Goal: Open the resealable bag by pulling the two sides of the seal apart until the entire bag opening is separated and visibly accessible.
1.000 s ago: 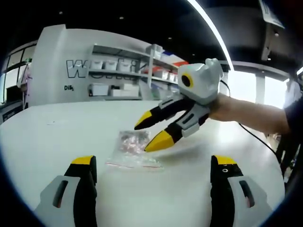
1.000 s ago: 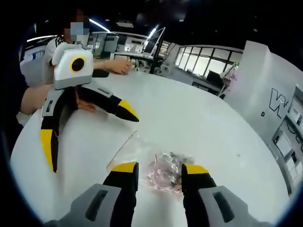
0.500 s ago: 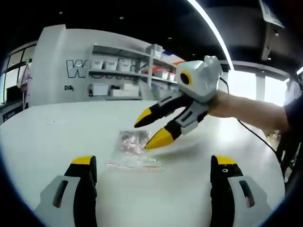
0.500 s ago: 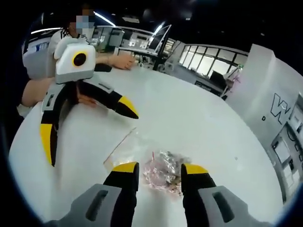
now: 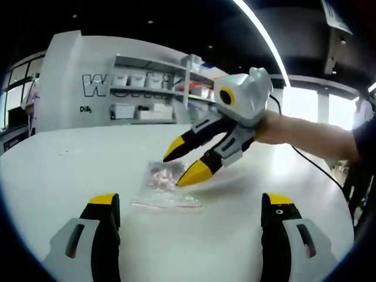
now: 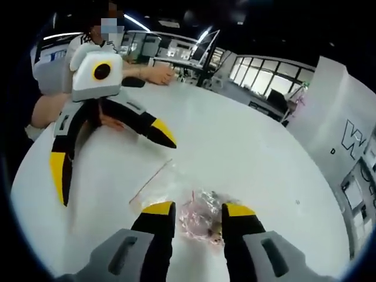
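- Just ahead of the right tool's (image 6: 197, 208) yellow tips, the resealable bag (image 6: 194, 216) lies flat on the white desk (image 6: 247, 153), its pinkish contents bunched between and just beyond the two jaws.
- The bag's sealed edge, a thin reddish line, runs off to that tool's left, toward the left tool (image 6: 111, 155).
- The right tool's jaws stand apart, one either side of the bag's contents, gripping nothing; whether the tips touch the plastic I cannot tell.
- In the left gripper view the bag (image 5: 164, 188) lies ahead of the left tool (image 5: 191, 205), between its widely spread jaws and well short of them.
- There the right tool (image 5: 183, 167) comes in from the right, slanting down, its lower tip at the bag's far edge.
- A person's forearm (image 5: 305, 138) holds it.
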Motion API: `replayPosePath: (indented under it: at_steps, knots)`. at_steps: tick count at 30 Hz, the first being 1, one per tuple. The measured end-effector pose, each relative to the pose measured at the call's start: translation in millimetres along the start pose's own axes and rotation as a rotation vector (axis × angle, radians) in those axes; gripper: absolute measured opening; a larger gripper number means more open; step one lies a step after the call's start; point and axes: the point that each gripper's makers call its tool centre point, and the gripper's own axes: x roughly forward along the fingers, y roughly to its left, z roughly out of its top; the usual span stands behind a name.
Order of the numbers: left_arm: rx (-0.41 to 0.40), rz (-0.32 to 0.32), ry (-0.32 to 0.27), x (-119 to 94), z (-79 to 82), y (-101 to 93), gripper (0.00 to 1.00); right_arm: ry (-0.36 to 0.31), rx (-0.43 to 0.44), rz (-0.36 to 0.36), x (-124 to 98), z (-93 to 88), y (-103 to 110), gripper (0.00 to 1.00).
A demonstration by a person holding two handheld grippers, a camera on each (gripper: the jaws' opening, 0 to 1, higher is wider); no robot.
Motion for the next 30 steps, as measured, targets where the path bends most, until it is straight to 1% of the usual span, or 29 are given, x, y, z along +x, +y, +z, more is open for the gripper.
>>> replayPosePath:
  at_steps: [5, 9, 16, 25, 30]
  knots:
    - [0.001, 0.000, 0.000, -0.4, -0.1, -0.3, 0.99, 0.013, -0.015, 0.020, 2.4, -1.5, 1.4, 0.27]
    - [0.001, 0.001, 0.000, -0.3, -0.1, -0.3, 0.99, 0.015, -0.009, 0.032, 4.1, -4.6, -0.3, 0.27]
    - [0.000, 0.001, 0.000, 0.4, -0.2, 0.1, 0.99, 0.036, -0.007, 0.049, 5.4, -7.9, -3.2, 0.26]
    - [0.001, -0.001, -0.001, 1.0, -0.2, 0.0, 0.99, 0.056, -0.027, 0.050, 7.1, -10.8, -9.2, 0.16]
    - [0.001, -0.001, 0.000, 1.4, 0.0, 0.1, 0.99, 0.076, -0.070, 0.041, 7.5, -11.2, -9.5, 0.17]
